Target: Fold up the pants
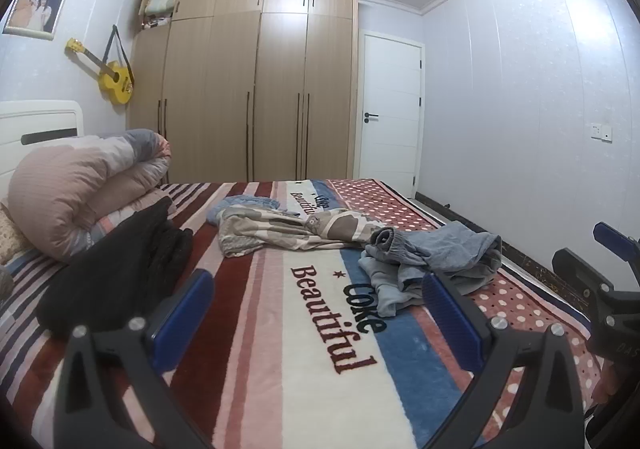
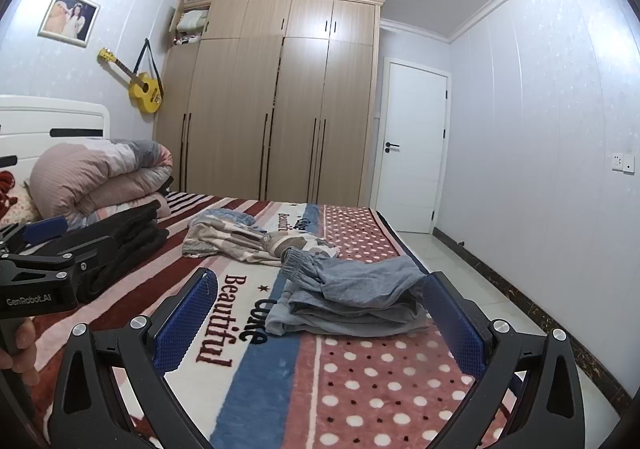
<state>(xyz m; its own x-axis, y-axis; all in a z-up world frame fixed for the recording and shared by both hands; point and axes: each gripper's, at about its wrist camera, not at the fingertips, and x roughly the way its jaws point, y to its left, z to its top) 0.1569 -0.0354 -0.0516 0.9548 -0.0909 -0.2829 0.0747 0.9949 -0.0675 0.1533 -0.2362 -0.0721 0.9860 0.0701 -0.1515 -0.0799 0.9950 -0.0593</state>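
Crumpled grey-blue pants (image 1: 432, 261) lie on the bed blanket (image 1: 280, 349), right of its "Coke Beautiful" lettering; they also show in the right wrist view (image 2: 352, 289). My left gripper (image 1: 320, 313) is open and empty, hovering above the blanket short of the pants. My right gripper (image 2: 320, 317) is open and empty, just in front of the pants. Each gripper shows in the other's view: the right one (image 1: 608, 273) at the right edge, the left one (image 2: 44, 249) at the left edge.
A beige patterned garment (image 1: 280, 229) and a light blue garment (image 1: 244, 205) lie further back. Black folded clothes (image 1: 120, 265) and a rolled pink quilt (image 1: 80, 185) sit at the left. Wardrobe (image 1: 256, 81), door (image 1: 390, 109) and the bed's right edge (image 2: 404, 245) over tiled floor.
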